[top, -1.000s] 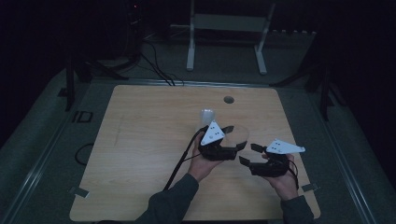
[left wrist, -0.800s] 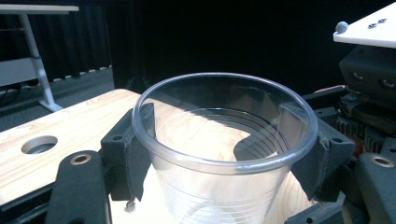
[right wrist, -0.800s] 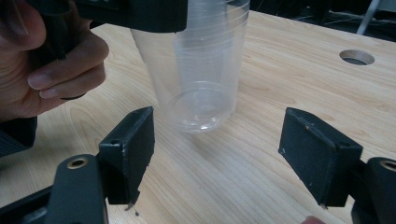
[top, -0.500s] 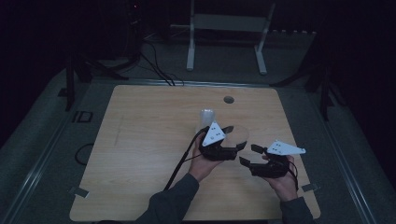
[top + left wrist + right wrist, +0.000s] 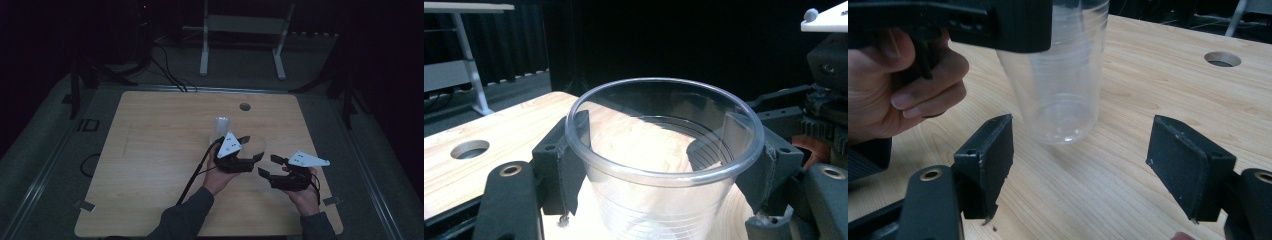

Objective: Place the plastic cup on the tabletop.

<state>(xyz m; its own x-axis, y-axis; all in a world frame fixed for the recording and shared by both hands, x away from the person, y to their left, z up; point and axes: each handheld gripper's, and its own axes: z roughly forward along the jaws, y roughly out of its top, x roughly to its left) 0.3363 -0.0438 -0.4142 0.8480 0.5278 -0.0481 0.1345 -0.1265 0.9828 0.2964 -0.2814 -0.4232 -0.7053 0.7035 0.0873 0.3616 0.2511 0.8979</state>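
The left gripper [image 5: 248, 150] grips a clear plastic cup [image 5: 664, 165] upright just under its rim, above the table [image 5: 150, 150], while the right gripper [image 5: 1080, 165], jaws wide apart, points at the cup's base just beside it.

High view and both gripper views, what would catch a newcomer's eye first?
First, the clear plastic cup, clamped just under its rim by the left gripper near the middle of the wooden table. Next, the right gripper, jaws wide open and empty, aimed at the cup's base from close by.
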